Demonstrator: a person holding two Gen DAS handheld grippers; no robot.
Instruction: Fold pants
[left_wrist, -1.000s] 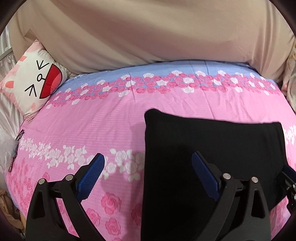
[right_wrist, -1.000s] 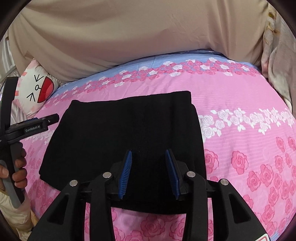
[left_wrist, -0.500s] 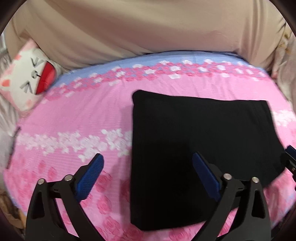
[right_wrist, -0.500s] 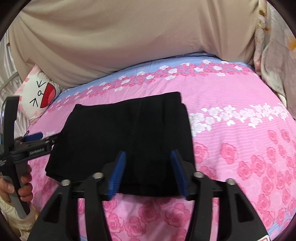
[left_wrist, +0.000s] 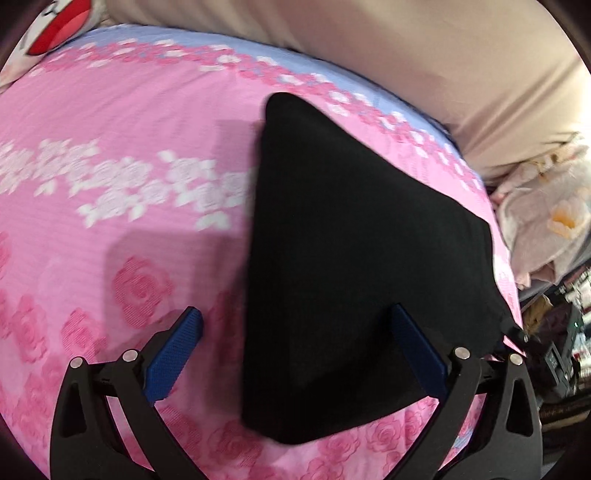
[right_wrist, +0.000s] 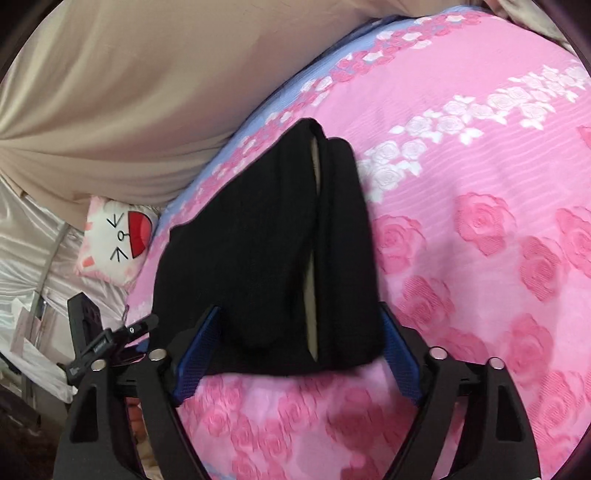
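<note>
**Soft black bundle on the bed, both claws wide and empty**

Here we are over the bed (left_wrist: 110, 206), and the pants (left_wrist: 351, 258) lie on the pink rose cover as a compact black block, toward the right in the left wrist view. The left claw (left_wrist: 295, 354) hangs with its blue pads well apart, nothing between them. The right claw (right_wrist: 299, 354) is spread too, straddling the near end of the pants (right_wrist: 258, 258) without pinching.

How will it handle? My read: light, limp knit fabric, no stiffness at all, so lifted by one corner it would sag and the layers would slide apart. Not fragile, not slippery on this textured cover. Best purchase looks like the thick folded edges, one claw at each end of a side, pinching every layer together.

As for looks: matte black, edges fairly straight, corners crisp on the left. From the right wrist view the layers gape along a lengthwise slit (a pale lining or label shows inside, hard to tell which). A cartoon cushion (right_wrist: 118, 240) sits far left.
</note>
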